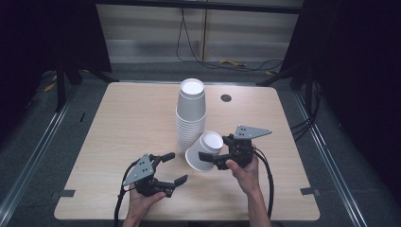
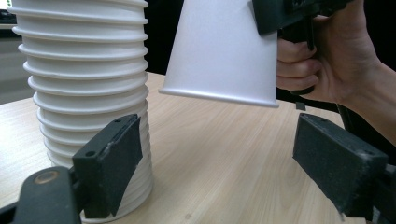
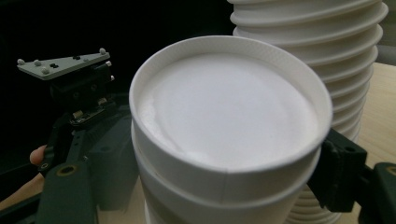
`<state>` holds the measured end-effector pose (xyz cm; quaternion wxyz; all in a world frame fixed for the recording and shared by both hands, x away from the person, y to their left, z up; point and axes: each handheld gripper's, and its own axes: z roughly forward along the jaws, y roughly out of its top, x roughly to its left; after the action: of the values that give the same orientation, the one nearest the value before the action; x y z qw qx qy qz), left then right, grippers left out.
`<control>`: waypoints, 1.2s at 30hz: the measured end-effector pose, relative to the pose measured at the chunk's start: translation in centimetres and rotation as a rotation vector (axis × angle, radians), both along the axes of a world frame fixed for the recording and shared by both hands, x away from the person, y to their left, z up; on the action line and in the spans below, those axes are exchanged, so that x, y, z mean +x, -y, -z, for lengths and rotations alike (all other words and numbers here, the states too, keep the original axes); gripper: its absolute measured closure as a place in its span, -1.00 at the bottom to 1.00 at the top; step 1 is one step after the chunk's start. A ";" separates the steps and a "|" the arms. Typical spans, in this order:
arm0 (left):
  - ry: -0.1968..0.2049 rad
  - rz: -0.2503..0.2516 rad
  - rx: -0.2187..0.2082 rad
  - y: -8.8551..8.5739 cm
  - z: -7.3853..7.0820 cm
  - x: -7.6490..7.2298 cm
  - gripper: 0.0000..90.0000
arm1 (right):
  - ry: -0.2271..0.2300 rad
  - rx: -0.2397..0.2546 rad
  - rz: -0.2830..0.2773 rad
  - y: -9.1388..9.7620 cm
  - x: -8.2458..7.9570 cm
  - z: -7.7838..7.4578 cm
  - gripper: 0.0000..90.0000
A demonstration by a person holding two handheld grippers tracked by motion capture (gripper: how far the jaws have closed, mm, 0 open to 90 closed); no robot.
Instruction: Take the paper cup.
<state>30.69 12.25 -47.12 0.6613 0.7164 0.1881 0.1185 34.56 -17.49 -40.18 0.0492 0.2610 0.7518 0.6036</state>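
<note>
Cup tilted in raised right gripper.

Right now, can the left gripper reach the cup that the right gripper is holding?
Probably yes. The left gripper is open and points toward the held cup, with bare table between them. The tall cup stack stands beside that path, not across it. The right gripper grips the cup's side.

You are working at a pale, wood-grain rectangular table with rounded corners and a small round dark grommet hole near its far edge. Around it lies a grey carpeted floor with metal rails at both sides. Behind you'll see a light panelled wall — black cables hang down it — flanked by dark black curtains.
</note>
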 end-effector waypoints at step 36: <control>-0.008 0.012 0.015 2.0 0.8 0.5 -0.73 | -0.077 -0.007 -0.093 -3.1 -0.1 2.8 -0.50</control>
<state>31.15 10.24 -47.94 0.6559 0.7228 0.1856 0.1133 34.41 -14.34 -42.96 -0.0071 0.2485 0.7667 0.5919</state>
